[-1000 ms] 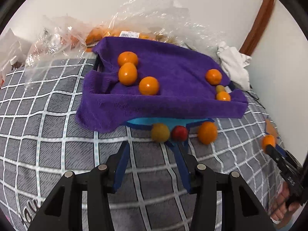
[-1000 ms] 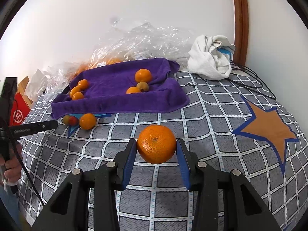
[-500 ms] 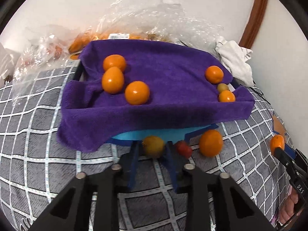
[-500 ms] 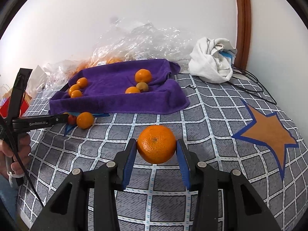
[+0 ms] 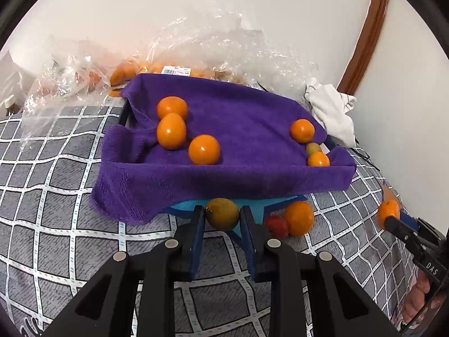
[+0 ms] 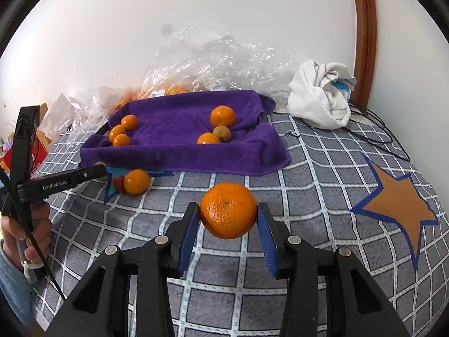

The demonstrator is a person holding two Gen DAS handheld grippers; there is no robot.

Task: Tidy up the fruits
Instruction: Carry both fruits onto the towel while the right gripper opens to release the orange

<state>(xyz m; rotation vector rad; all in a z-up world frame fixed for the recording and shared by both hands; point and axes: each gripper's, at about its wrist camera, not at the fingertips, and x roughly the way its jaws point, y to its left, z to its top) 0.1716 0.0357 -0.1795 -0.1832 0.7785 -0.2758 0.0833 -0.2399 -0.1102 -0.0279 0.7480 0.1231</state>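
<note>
The left gripper [image 5: 221, 215] is pinching a yellow-green fruit [image 5: 222, 214] between its blue pads; the fruit sits on the bed [image 5: 50, 224], just at the front edge of the purple towel [image 5: 238, 140]. The jaws came together on this fruit within the last second. Just to the right of it lie a small red fruit [image 5: 277, 226] and an orange one [image 5: 299, 218], touching each other, also at the towel's front edge, on a blue star of the bed cover.

The right gripper [image 6: 228, 213] holds a big orange [image 6: 228, 210] by its two sides, above the grey checked cover, well in front of the towel. Its pads press on the peel from left and right.

The towel is laid over a tray, whose dark rim [image 5: 123, 115] shows at the left back corner. On the towel there are two groups of fruit. Near the left edge three orange fruits [image 5: 171, 130] lie close together. Near the right front corner there are an orange one [image 5: 302, 131], a small greenish one [image 5: 313, 148] and another orange one [image 5: 318, 159], in a line along the edge.

Behind the towel, by the wall, lies crumpled clear plastic [image 5: 213, 45] with more orange fruit inside it. At the right back of the bed there is a white cloth [image 6: 320, 98] with black cables [image 6: 376, 137] beside it. An orange star [image 6: 398, 205] is printed on the cover at the right side. A hand [image 6: 25, 230] with a blue sleeve holds the left gripper's handle.
</note>
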